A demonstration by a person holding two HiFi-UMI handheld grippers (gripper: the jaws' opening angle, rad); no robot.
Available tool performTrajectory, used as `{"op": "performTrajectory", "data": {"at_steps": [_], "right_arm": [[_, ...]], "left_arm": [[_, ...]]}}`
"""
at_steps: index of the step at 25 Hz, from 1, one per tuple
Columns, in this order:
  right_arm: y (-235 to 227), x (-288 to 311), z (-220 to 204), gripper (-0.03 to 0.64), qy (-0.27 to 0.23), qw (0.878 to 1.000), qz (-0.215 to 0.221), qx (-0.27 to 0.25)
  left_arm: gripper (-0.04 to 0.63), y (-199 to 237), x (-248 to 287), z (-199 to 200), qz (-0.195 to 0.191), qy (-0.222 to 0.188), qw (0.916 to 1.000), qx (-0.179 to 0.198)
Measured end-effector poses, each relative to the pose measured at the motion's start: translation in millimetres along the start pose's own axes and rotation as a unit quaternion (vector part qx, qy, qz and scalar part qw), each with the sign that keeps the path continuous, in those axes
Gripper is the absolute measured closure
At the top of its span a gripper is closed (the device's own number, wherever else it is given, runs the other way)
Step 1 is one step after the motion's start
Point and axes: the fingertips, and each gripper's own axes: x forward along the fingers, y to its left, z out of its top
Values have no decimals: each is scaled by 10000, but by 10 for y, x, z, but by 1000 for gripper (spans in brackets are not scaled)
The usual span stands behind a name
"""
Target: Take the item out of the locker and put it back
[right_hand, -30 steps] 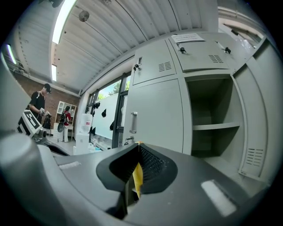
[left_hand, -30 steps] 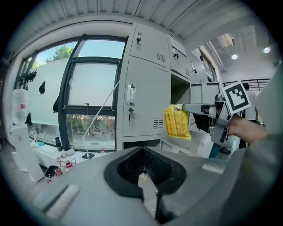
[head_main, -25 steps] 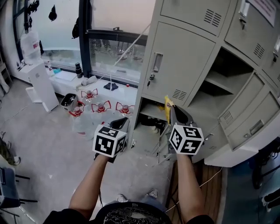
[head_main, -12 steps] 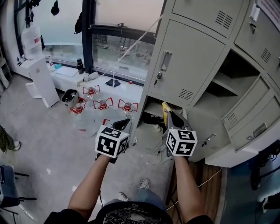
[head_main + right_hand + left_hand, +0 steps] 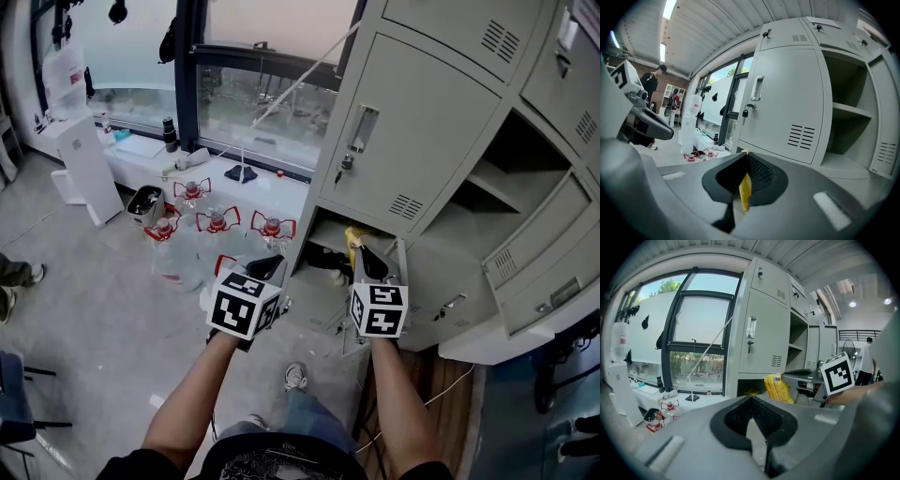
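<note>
The right gripper's (image 5: pixel 746 153) jaws are pinching shut on a thin yellow packet (image 5: pixel 744 190). They are gripping it by one edge, so most of it is sticking out past the tips. The left gripper (image 5: pixel 751 399) is hanging just beside it, jaws closed on nothing.

The packet is hovering just in front of the open lower compartment (image 5: pixel 322 246), under the bottom edge of the closed door (image 5: pixel 403 122). I can't tell whether it is coming out or going back in. If it's going back, I'd send it in level and low. I'd let go only once it is resting on the compartment floor, since so thin a grip could let it droop or slip.

Something dark (image 5: pixel 326 260) is lying at the compartment's front edge and may be crowding the way. The swung-open door (image 5: pixel 427 281) is standing close on the right. Water jugs (image 5: pixel 216 228) are sitting on the floor to the left.
</note>
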Motion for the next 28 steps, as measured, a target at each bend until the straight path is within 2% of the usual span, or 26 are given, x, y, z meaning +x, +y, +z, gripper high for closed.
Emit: {"op": "performTrajectory", "data": {"at_steps": [9, 16, 23, 28], "right_arm": [[-204, 608, -401, 588, 6, 9994, -226, -280], [-410, 1141, -603, 588, -118, 9985, -435, -299], [-489, 1622, -843, 588, -157, 9980, -563, -258], [-492, 1822, -918, 588, -181, 9970, -609, -451]], "left_arm": [[594, 165, 510, -83, 44, 44, 9999, -80], [594, 282, 904, -216, 59, 56, 9999, -92], [595, 475, 1195, -555, 164, 216, 9996, -34], [595, 580, 1309, -758, 224, 378, 9988, -216]]}}
